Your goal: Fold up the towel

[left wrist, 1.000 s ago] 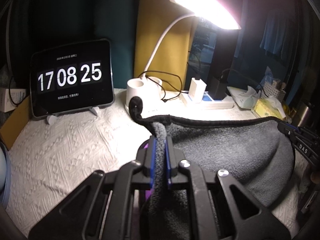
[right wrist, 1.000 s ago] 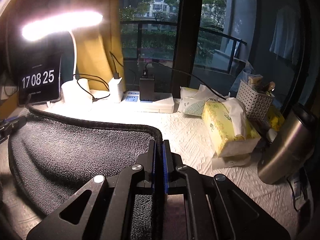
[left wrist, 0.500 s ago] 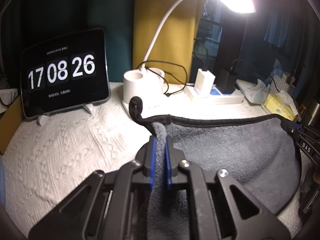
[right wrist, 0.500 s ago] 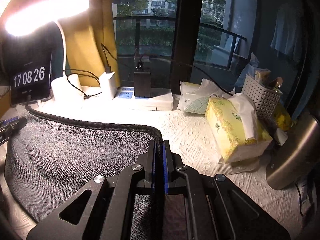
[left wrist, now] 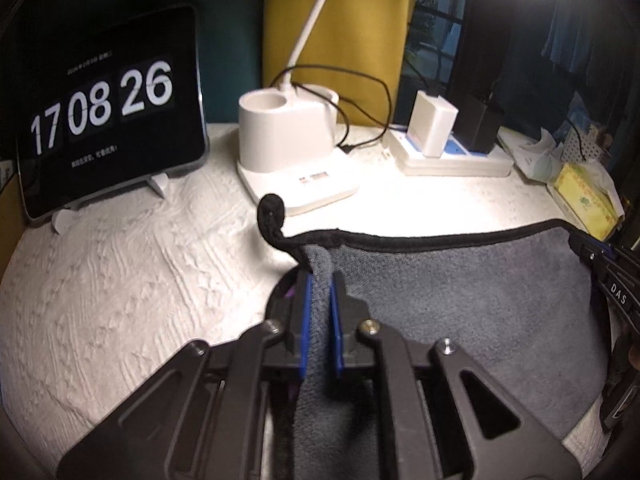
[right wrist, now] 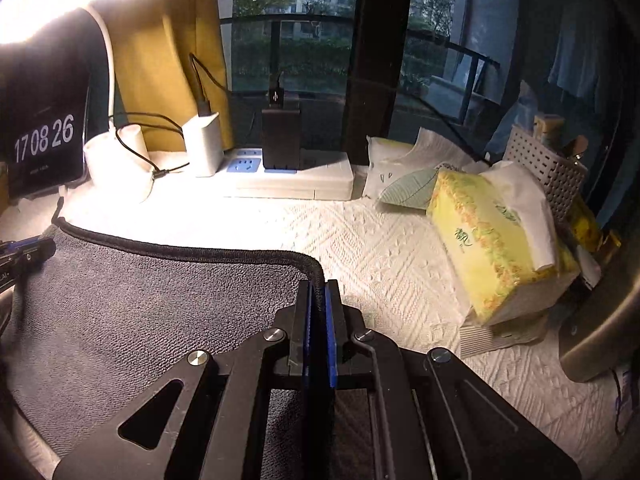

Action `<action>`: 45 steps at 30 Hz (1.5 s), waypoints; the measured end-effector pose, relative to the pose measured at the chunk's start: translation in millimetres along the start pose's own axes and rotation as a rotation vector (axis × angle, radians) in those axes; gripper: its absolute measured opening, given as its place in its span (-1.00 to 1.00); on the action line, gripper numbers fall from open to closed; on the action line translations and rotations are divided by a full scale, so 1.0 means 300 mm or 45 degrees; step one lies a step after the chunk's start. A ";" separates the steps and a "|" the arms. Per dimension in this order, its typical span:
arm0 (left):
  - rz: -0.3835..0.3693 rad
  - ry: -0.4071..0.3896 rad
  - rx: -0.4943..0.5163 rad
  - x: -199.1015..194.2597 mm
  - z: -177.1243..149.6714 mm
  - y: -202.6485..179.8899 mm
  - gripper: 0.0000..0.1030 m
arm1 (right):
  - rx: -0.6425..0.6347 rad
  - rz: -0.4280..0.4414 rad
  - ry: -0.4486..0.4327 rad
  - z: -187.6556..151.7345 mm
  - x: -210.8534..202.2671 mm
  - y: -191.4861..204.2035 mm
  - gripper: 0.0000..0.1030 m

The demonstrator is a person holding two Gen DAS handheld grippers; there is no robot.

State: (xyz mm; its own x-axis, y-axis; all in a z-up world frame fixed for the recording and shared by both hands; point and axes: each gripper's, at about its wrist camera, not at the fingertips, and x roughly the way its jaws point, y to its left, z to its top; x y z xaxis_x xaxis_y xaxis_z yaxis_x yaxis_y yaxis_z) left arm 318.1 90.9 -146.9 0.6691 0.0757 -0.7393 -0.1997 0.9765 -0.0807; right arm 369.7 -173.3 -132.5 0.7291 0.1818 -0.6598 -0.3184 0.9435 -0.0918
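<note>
Grey towel point(left wrist: 460, 300) with black hem is held stretched over the white textured desk point(left wrist: 100, 280), long axis running side to side between the two grippers, hemmed edge facing the desk's back edge. Towel's near part is cut off by the frame and hidden behind the gripper bodies; can't tell if it touches the desk. Left gripper point(left wrist: 319, 316): pads pinched narrow on the towel's left corner, a black loop sticking up past the tips. Right gripper point(right wrist: 318, 320): pads nearly closed, clamped on the right hemmed corner point(right wrist: 312, 268). Along the back edge: tablet clock point(left wrist: 108, 108) at the left, lamp base point(left wrist: 288, 136), power strip point(right wrist: 288, 176). Tissue box point(right wrist: 492, 240) toward the right edge, apart from the towel.
</note>
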 end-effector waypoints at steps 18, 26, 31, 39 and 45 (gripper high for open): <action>0.022 0.069 -0.010 0.057 0.004 -0.005 -0.66 | -0.026 -0.026 0.185 -0.005 0.100 0.013 -0.87; 0.043 0.035 -0.050 0.014 0.005 0.014 0.34 | -0.025 -0.034 0.174 -0.012 0.070 0.013 -0.50; 0.035 0.020 -0.062 -0.027 0.000 0.013 0.39 | -0.001 -0.026 0.163 -0.012 0.041 0.000 -0.36; 0.017 -0.011 -0.062 -0.106 -0.016 -0.004 0.39 | 0.002 -0.018 0.123 -0.008 -0.033 0.014 -0.36; 0.000 -0.044 -0.059 -0.175 -0.028 -0.012 0.39 | 0.006 -0.007 0.102 -0.010 -0.090 0.027 -0.36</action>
State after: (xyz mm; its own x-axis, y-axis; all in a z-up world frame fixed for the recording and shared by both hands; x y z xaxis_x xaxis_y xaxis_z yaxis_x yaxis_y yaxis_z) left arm 277.7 81.7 -113.3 0.6931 0.0834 -0.7160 -0.2319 0.9663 -0.1120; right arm 345.6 -171.4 -117.9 0.6800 0.1545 -0.7167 -0.3116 0.9458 -0.0917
